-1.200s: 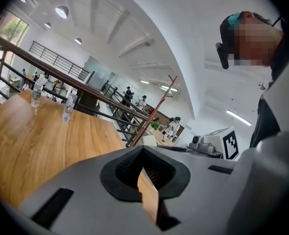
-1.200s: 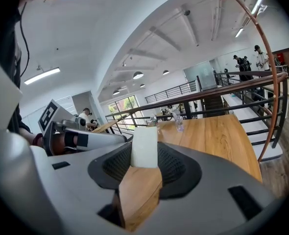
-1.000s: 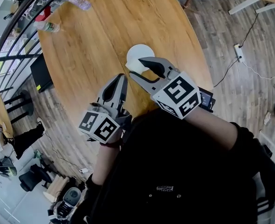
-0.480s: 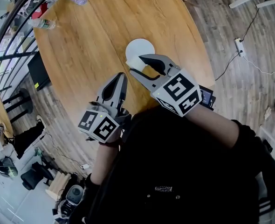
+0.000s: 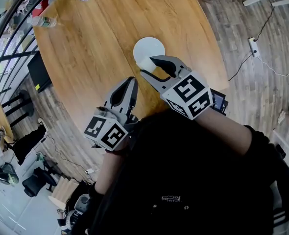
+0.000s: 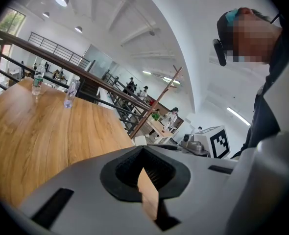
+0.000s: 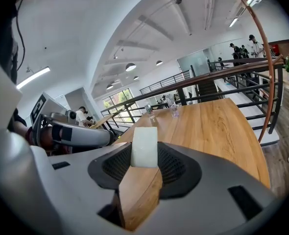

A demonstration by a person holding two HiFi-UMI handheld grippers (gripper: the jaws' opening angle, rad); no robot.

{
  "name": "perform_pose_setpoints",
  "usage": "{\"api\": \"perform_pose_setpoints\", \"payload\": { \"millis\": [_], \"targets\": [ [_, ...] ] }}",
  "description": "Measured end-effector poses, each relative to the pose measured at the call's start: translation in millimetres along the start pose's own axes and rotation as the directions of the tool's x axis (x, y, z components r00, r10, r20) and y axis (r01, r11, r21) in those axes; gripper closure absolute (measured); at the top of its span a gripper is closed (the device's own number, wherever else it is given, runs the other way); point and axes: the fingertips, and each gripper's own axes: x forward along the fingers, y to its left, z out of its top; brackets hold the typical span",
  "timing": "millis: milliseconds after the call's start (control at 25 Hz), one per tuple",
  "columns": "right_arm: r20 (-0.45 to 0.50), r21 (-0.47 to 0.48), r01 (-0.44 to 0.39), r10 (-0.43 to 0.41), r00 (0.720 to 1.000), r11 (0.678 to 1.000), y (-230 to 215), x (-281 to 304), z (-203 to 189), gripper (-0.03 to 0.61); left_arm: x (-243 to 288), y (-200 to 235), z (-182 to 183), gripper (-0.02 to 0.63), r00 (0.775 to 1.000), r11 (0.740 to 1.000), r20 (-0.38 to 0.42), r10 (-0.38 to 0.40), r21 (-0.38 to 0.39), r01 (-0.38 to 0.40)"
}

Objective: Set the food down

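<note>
1. The oval table of light-brown wood carries the work area. The near half is bare apart from one plate.

2. The right gripper reaches over the table from the near side. Its jaws pinch a pale, whitish rectangular block of food at their tips, with table wood showing through the gap behind it. The block is clear of the table. In the head view it overlaps the plate's near rim.

3. The left gripper sits beside and nearer than the right one. Its jaws are pressed together to a thin slit, with nothing between them, and it takes no part in the grip.

4. The round white plate is empty and looks the likely place to set the food.

5. Two clear plastic bottles stand well apart at the far end and are not in the way.

Assessment: the step in hand is lowering the food.

Recommendations:
- Carry the block further in, over the plate's centre rather than its rim.
- Bring its lower face flat onto the plate before easing the jaws apart.
- Open only enough to free it, then draw straight back so that the pads do not drag or tip it.
- Keep the left gripper where it is.
</note>
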Motion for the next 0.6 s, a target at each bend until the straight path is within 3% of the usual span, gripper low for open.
{"api": "perform_pose_setpoints", "payload": {
  "millis": [600],
  "targets": [
    [-0.083,0.0,0.054,-0.054,0.995,0.999,-27.0,24.5,-29.3,0.405,4.9,17.1,-4.7,0.614,1.0,0.999,-0.013,0.007,-0.042,-0.008]
  ]
}}
